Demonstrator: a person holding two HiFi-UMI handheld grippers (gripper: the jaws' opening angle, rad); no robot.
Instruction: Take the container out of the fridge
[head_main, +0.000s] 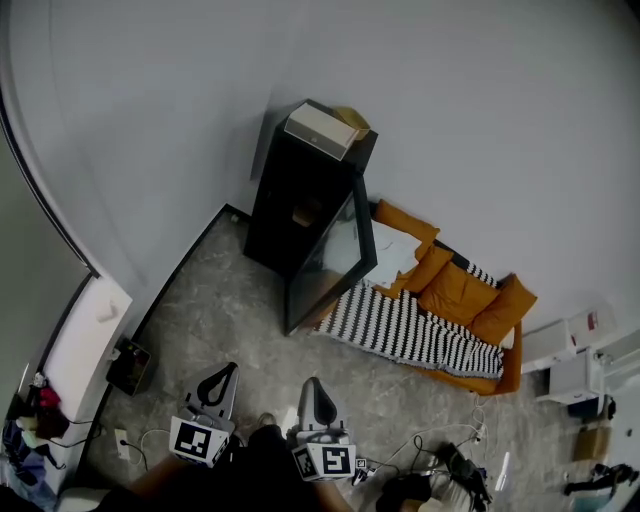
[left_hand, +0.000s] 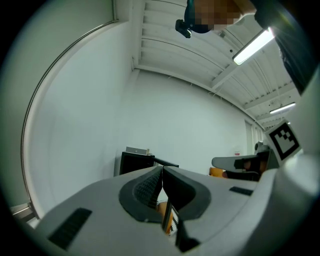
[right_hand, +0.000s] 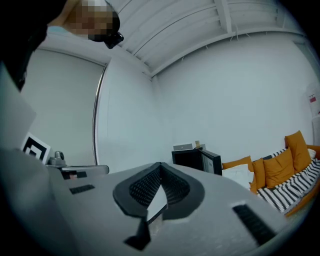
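I can't make out the container inside the dark black fridge (head_main: 275, 190), only a dim brownish shape (head_main: 301, 215) behind its open door (head_main: 335, 250), well ahead of my left gripper (head_main: 229, 368) and right gripper (head_main: 312, 383), both pinched shut on nothing over the grey speckled floor (head_main: 220, 310), white walls (head_main: 150, 100) around.

A box (head_main: 321, 130) sits on the fridge (head_main: 296, 205), and the sofa (head_main: 455, 325) lies just to its right.

Glossy black fridge (head_main: 278, 212); striped cloth blanket (head_main: 402, 326).
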